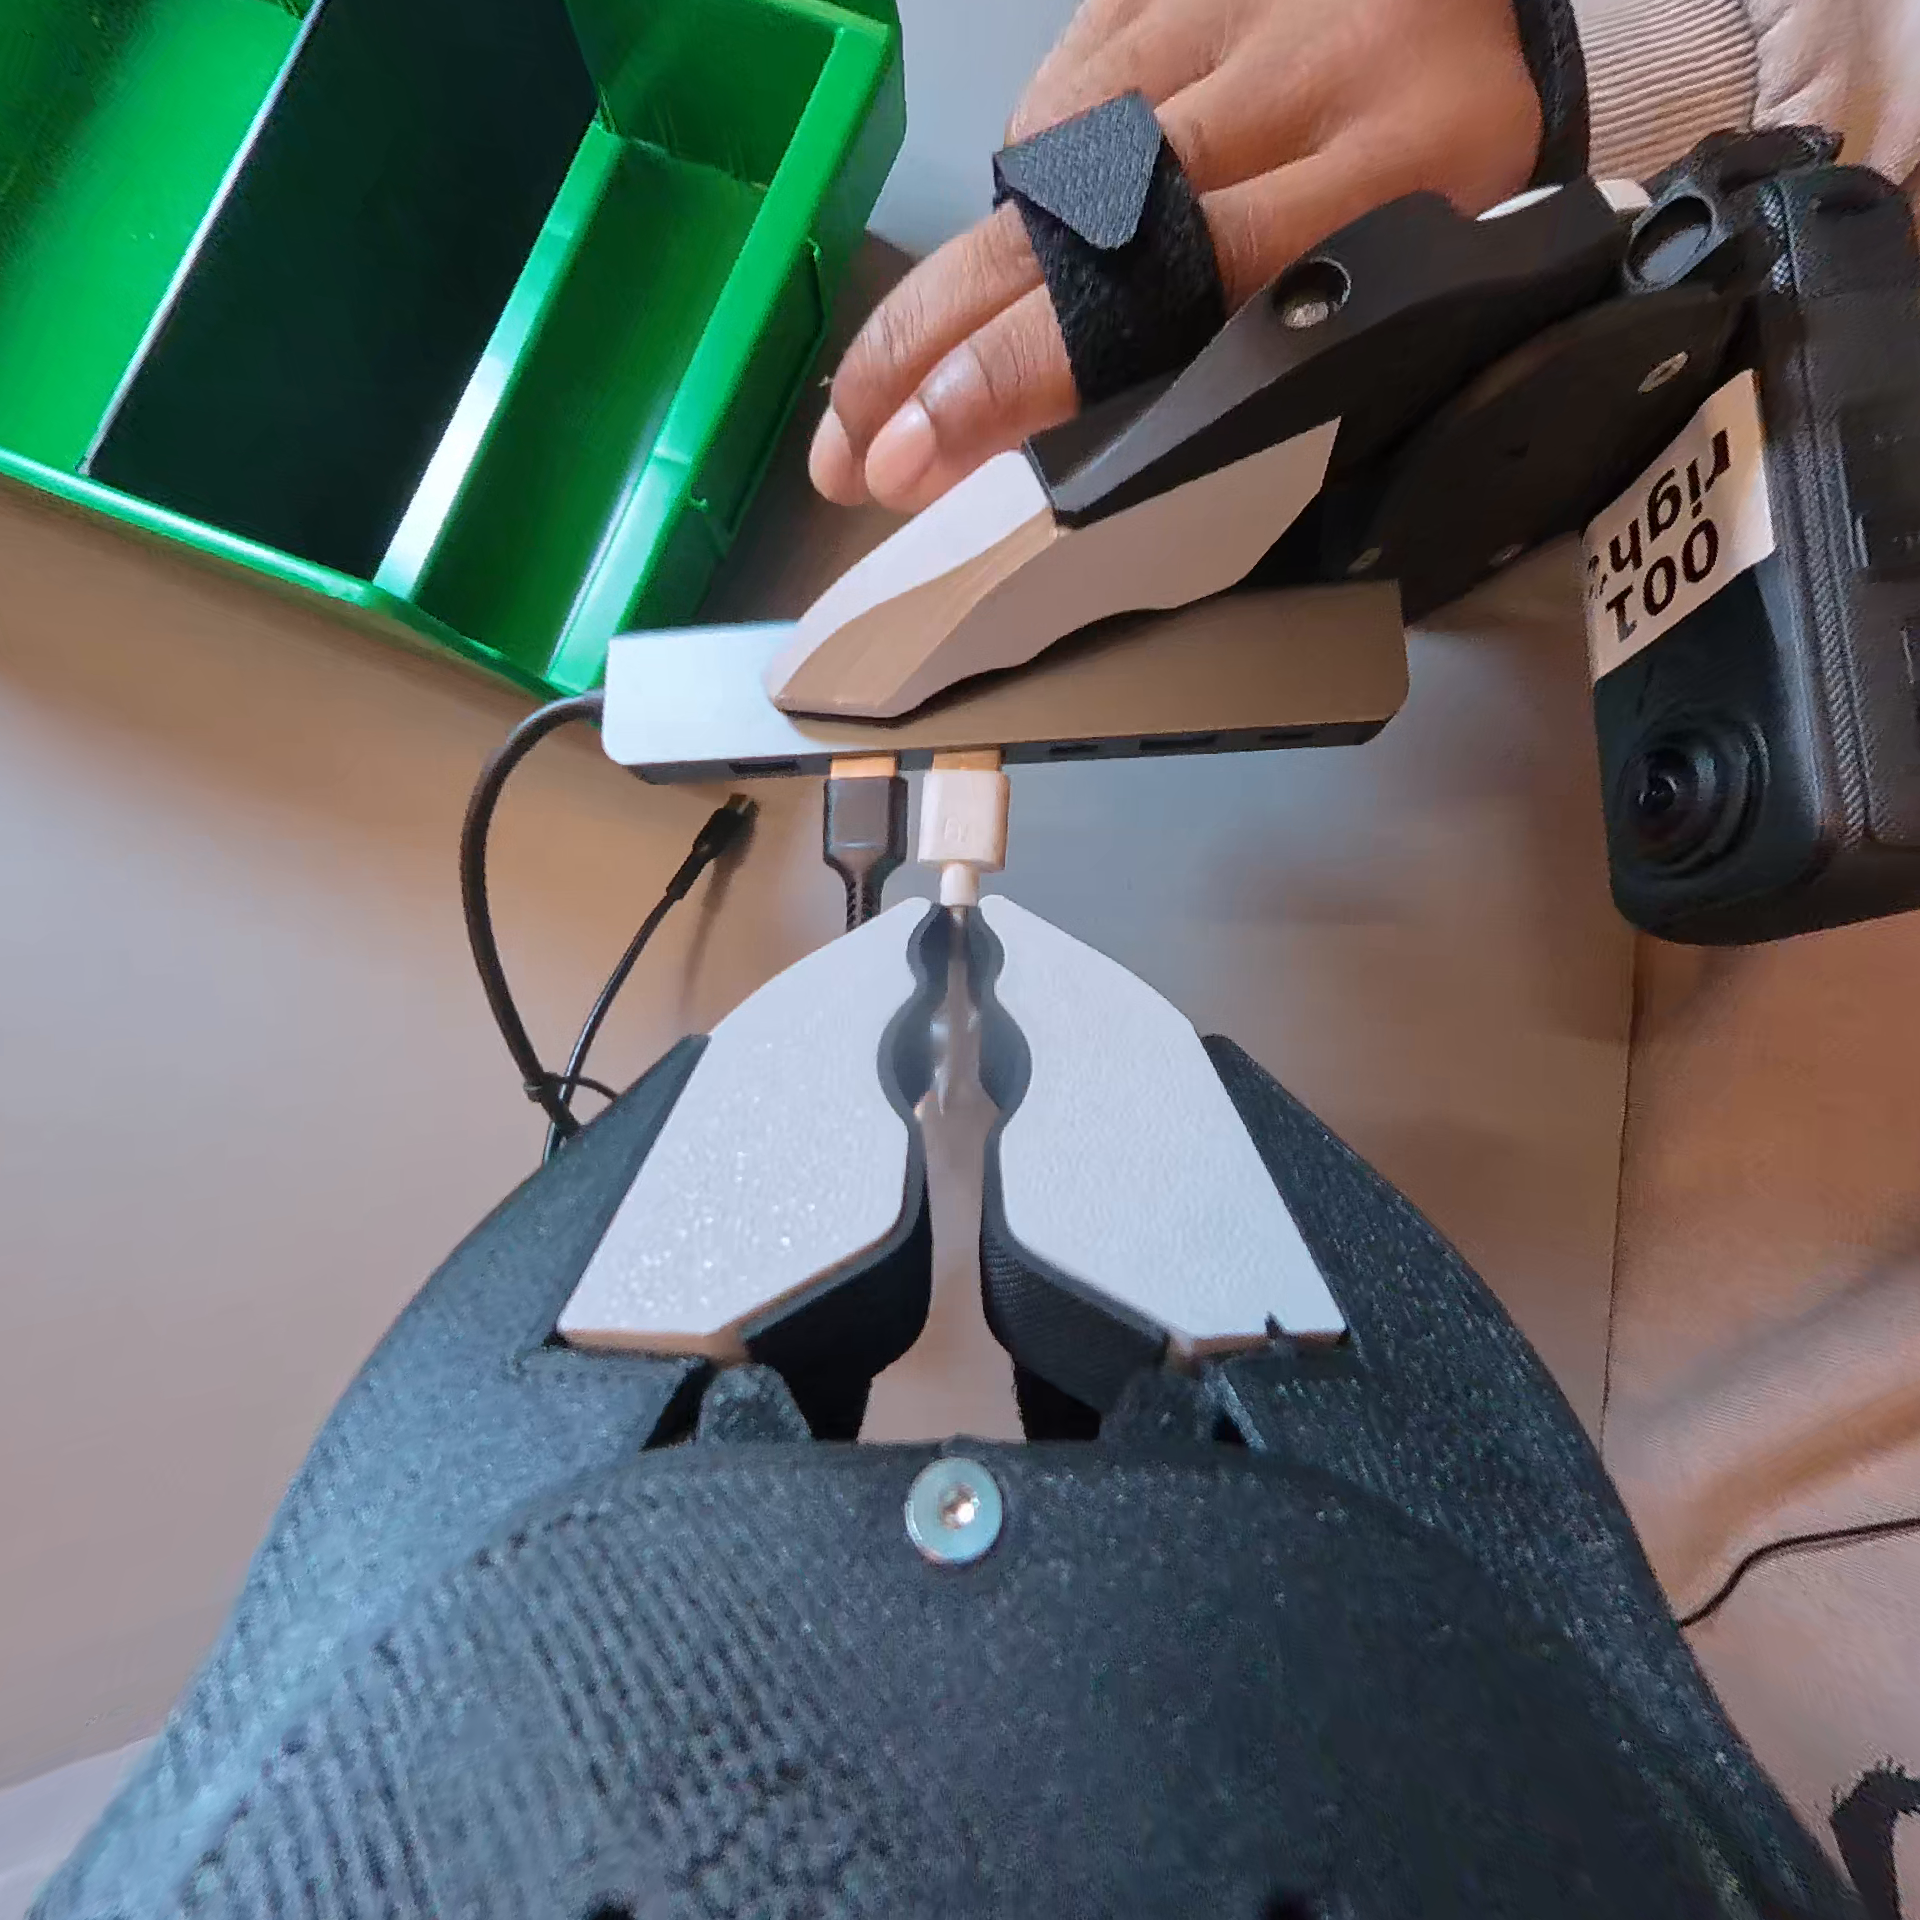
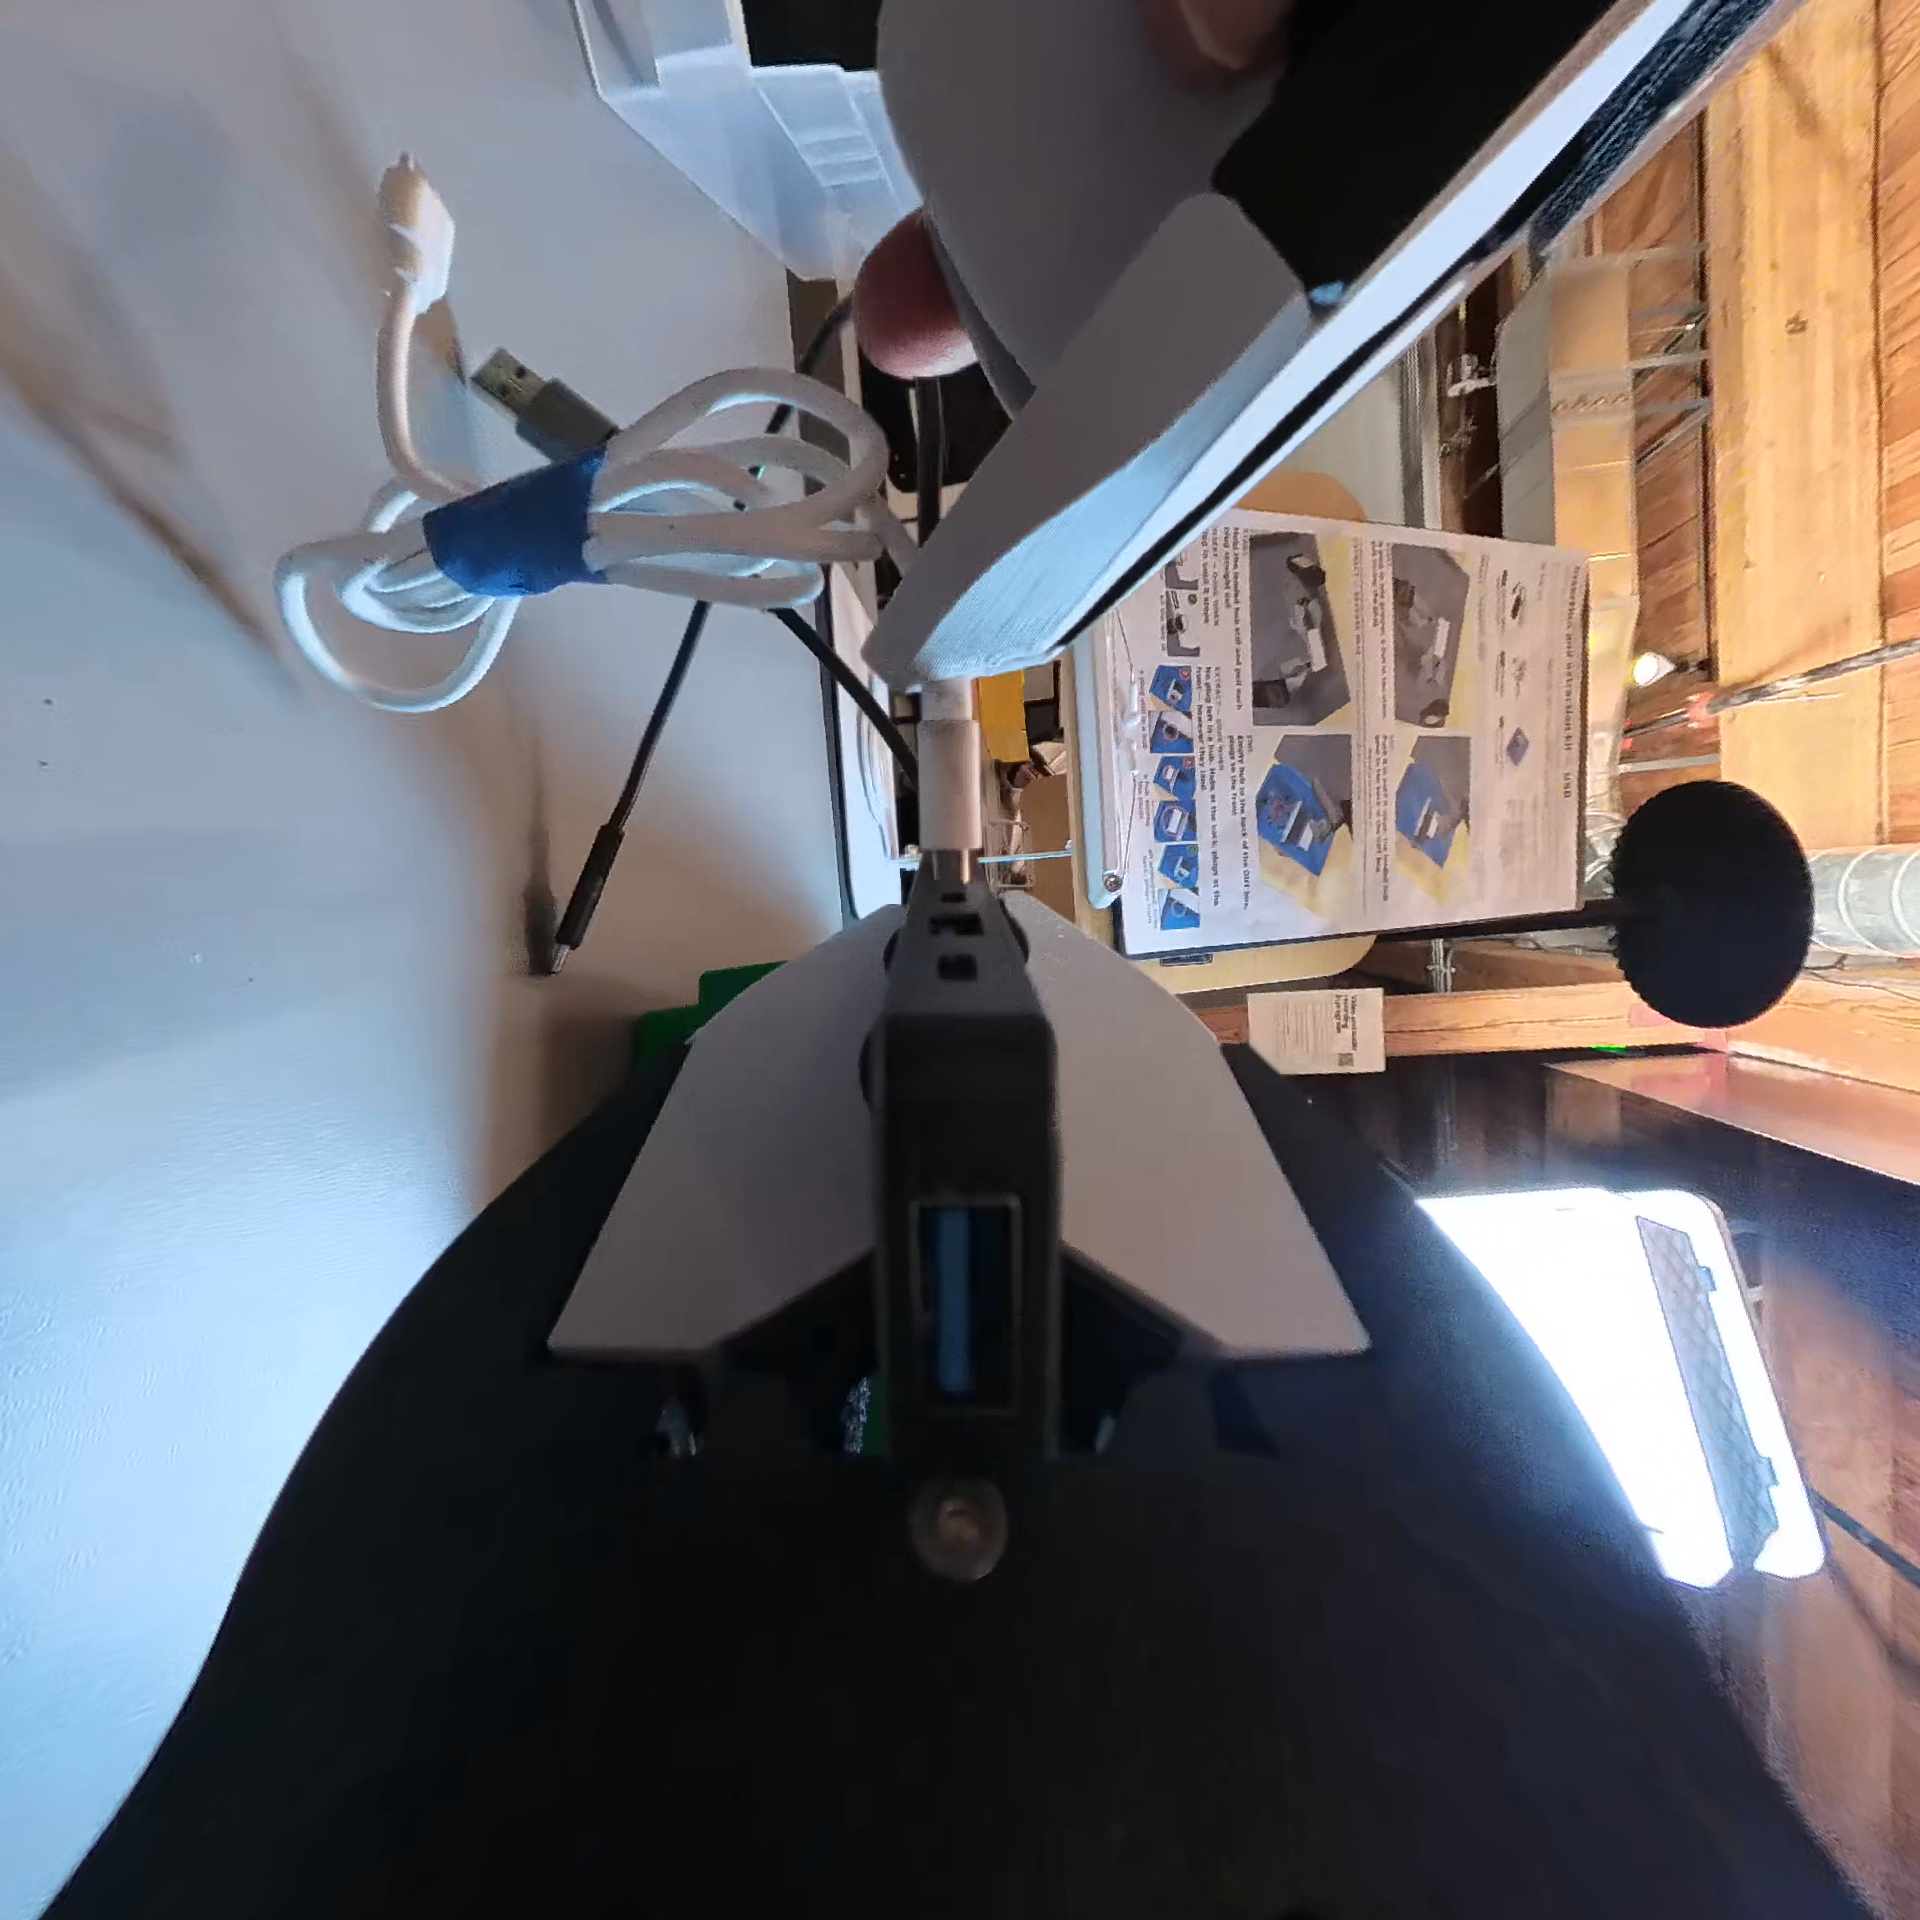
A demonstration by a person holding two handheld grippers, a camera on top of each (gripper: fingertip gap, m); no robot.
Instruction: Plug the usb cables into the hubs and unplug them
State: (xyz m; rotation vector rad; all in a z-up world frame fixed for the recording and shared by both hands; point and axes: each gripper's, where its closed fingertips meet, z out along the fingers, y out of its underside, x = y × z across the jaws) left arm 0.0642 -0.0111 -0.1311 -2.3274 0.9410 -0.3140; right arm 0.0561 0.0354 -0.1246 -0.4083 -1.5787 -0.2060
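Where right view hides it, green bin [image 1: 436, 312].

A pale beige bench [image 1: 260, 935] fills the left wrist view, with a green compartmented bin [image 1: 665, 343] at its far corner. In the right wrist view, wood-plank walling [image 2: 1808, 436] stands behind a printed instruction sheet [image 2: 1351, 727], and a bright light patch [image 2: 1621, 1382] reflects off a dark glossy surface [image 2: 1558, 1714].
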